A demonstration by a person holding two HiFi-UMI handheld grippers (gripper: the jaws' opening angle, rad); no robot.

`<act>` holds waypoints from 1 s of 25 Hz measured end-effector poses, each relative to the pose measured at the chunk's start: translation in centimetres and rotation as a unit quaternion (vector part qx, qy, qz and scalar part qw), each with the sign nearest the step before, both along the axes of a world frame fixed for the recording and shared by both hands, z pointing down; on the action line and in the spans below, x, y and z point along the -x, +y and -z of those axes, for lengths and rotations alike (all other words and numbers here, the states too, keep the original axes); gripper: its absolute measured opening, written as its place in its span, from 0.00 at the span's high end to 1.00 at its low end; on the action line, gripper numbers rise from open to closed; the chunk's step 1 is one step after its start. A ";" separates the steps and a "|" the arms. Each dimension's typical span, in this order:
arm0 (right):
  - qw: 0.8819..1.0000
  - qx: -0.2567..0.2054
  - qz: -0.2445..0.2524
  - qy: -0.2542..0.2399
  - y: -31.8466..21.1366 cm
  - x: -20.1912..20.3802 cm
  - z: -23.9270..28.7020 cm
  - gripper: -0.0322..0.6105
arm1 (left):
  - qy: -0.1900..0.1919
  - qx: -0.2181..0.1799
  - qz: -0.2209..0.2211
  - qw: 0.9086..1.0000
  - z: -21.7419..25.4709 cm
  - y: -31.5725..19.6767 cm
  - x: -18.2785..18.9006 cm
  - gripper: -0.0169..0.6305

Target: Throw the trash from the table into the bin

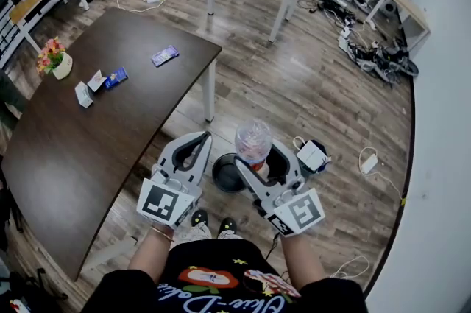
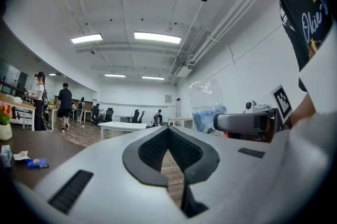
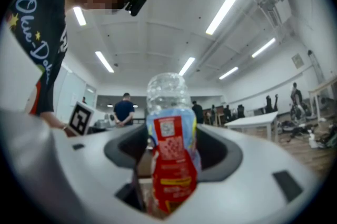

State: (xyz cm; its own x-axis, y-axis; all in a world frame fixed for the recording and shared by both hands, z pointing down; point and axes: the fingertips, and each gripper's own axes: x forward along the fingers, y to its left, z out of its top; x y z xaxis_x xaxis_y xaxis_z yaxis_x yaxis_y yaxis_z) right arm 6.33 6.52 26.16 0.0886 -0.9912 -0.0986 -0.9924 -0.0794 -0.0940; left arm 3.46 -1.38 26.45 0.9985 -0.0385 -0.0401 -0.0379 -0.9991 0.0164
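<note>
The dark surface (image 1: pixel 88 135) lies off to the left, and the black bin (image 1: pixel 224 179) stands on the floor between both tools. The right hand-held gripper (image 1: pixel 257 157) is clamped on a clear plastic bottle (image 1: pixel 254 138) just beside the bin's opening, so it should centre over the opening before releasing. The left hand-held gripper (image 1: pixel 197 146), jaws together and empty, crowds the bin's left rim. Wrappers (image 1: pixel 165 54) lie on the surface, and a white box (image 1: pixel 312 155) sits near the bin.

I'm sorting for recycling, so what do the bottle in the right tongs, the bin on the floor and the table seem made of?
Bottle: probably thin clear plastic; the room shows through its crinkled walls, and its red label looks glossy. Bin: black, likely plastic, too small to be sure. Table: dark brown wood or laminate, faint sheen.
</note>
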 end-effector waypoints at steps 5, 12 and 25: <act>1.000 0.017 -0.006 -0.007 0.0 -0.5 -2.2 0.51 | -0.001 0.005 -0.009 1.000 -2.0 0.0 -0.2 0.96; 0.999 0.037 -0.013 -0.027 -0.8 -2.6 -7.3 0.51 | -0.025 0.015 -0.007 1.000 -6.5 -0.9 -1.7 0.96; 0.994 0.071 -0.039 -0.070 -0.9 -5.4 -20.8 0.51 | -0.035 0.044 -0.018 0.998 -17.2 -2.4 -5.4 0.96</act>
